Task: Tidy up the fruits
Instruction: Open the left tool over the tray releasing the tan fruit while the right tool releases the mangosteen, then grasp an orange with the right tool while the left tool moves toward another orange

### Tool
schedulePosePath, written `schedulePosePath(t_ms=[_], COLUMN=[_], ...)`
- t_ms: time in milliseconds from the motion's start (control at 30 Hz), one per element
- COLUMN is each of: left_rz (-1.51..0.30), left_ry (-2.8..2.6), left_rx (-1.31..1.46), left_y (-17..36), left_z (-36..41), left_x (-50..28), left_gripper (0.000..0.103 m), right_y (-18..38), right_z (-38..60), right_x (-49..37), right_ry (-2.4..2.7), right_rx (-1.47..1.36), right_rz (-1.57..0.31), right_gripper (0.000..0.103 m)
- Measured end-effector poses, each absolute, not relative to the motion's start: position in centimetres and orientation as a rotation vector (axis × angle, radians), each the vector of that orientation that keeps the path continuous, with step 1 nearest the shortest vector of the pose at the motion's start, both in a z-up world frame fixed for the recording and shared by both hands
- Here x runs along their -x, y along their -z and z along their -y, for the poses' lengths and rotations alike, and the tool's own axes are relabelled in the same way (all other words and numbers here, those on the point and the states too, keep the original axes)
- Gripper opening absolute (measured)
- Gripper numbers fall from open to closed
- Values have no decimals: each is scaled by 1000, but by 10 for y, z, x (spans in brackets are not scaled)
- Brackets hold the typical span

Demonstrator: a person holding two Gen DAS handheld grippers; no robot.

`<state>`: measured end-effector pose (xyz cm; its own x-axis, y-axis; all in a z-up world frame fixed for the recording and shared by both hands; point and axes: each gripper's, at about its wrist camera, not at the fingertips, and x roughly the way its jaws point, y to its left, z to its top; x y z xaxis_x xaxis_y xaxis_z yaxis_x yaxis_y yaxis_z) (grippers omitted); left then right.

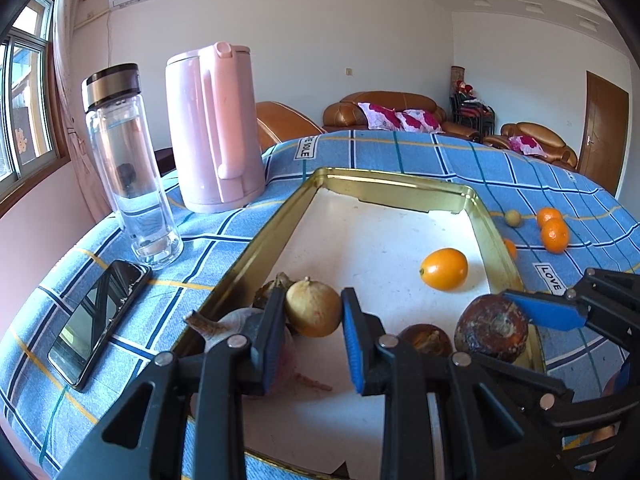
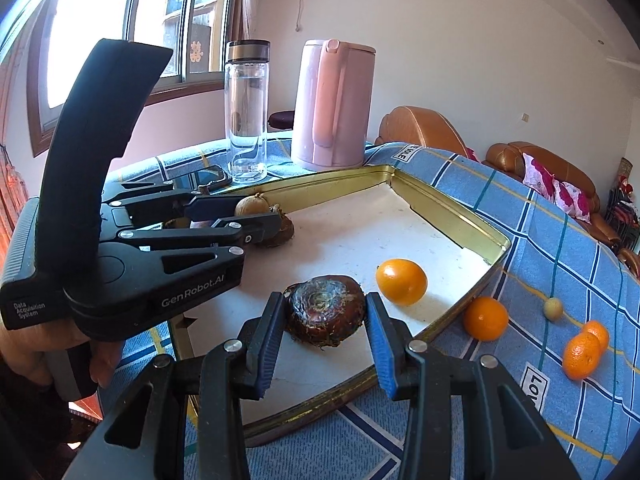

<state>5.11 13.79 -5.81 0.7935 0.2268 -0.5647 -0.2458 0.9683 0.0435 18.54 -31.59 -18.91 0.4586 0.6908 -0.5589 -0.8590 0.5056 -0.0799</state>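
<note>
Fingers of the right gripper point(image 2: 325, 350), black with blue ribbed pads, sit clamped on a dark brown, flattened round fruit point(image 2: 326, 309), one pad against each side of its widest part. It rests on the white floor of a shallow gold-rimmed tray point(image 2: 452, 216), near the front edge. Its skin looks rough, dry and leathery with a sunken crown on top, so it probably grips well on the ribbed pads and feels firm and fairly light; the sides seem the sensible place to hold, since the top is domed and uneven.

To its left, the left gripper point(image 1: 308, 336), held by a person's hand, has its fingers drawn close together with nothing pinched between them; a tan, papery-skinned round fruit point(image 1: 313, 307) lies just beyond the fingertips, beside other brownish pieces at the tray's left side.

Just past the brown fruit lies a smooth, glossy orange fruit point(image 2: 401, 282), likely slippery and apt to roll. Outside the tray on the blue checked tablecloth point(image 2: 520, 208) sit more small oranges point(image 2: 485, 318) and a pale little round one point(image 2: 553, 308).

Farther back stand a phone point(image 1: 96, 322), a clear bottle point(image 2: 245, 110) and a pink kettle point(image 2: 334, 106)
</note>
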Motion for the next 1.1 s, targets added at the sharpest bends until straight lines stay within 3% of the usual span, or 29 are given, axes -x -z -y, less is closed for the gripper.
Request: schedulePosePath(t_ms=[100,233,300,367,433,633,867,1100], left_rz=[-608,-606,-603,-590,-560,-489,-463,-488], left_ry=[-252,-256,-254,-247,-258,-265,-255,-259], left_rx=[27,20,22,31,22,51,28,48], left_y=[60,61,60,57,52,32,14,12], left_z=[-136,-134,-133,-132,-128,-121,-104,-106], left_x=[-51,-50,-48,-45,-39,-30,-45,-67], left_gripper=[30,30,35,59,75,99,103,103], right_y=[189,188,187,186,185,168,158,183], right_z=[315,317,319,323,331,378,409,388], right_x=[-186,-185,-184,-184,-182,-200,-248,-293], right_ry=[-992,-1001,-994,-985,-959,-855,-697,-693], right_rx=[380,370,362,355,361,326,292,265], right_rz=[-506,-499,-492,-484,-459,-436,-508,-666], right_gripper=[44,54,56,57,57,57,57,57])
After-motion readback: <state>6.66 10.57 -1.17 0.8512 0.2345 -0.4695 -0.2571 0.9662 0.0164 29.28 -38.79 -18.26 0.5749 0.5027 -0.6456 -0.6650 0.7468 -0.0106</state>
